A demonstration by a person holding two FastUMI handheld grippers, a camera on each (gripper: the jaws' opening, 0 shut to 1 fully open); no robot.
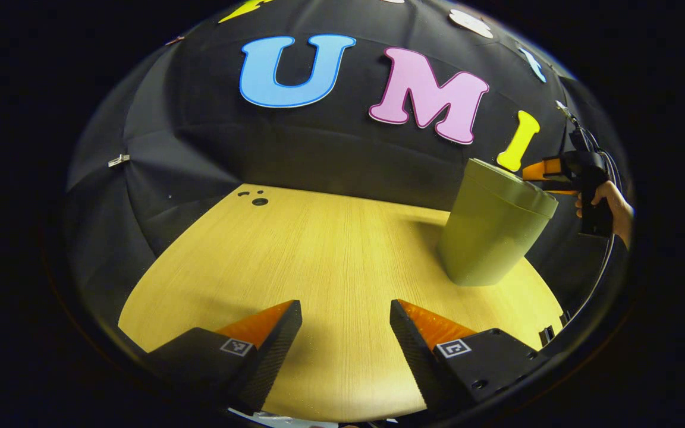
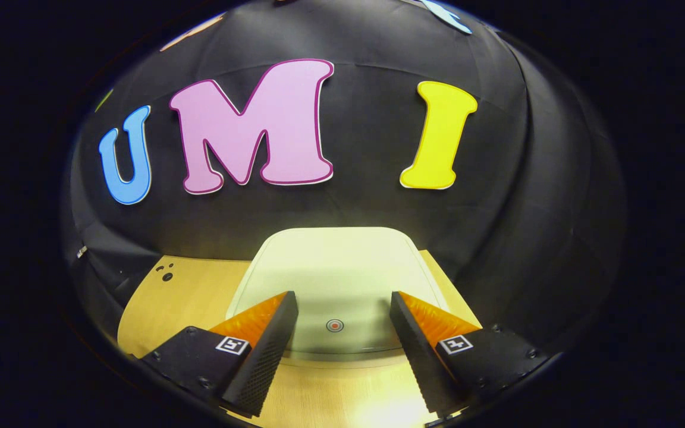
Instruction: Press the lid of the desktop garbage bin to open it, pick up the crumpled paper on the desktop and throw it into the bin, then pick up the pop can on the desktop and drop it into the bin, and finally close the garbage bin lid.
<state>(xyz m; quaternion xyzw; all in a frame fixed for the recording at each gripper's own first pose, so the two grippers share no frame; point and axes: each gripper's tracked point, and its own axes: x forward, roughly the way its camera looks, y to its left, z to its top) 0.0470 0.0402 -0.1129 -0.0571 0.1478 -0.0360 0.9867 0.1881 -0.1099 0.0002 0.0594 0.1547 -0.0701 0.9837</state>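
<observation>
Hovering: right hand-held gripper (image 2: 342, 309) open above bin lid (image 2: 333, 279).

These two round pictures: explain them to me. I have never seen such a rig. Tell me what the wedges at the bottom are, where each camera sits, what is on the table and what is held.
A person holds a two-finger tool in each hand, with a camera riding on each. The wedges are that tool's own fingers. In the left gripper view, the left gripper hangs open over the bare wooden table. Farther off stands the green garbage bin, with the right gripper and the hand holding it just above the lid. In the right gripper view, the right gripper looks down on the bin's closed lid, fingers apart over its round press mark. Neither tool holds anything.
</observation>
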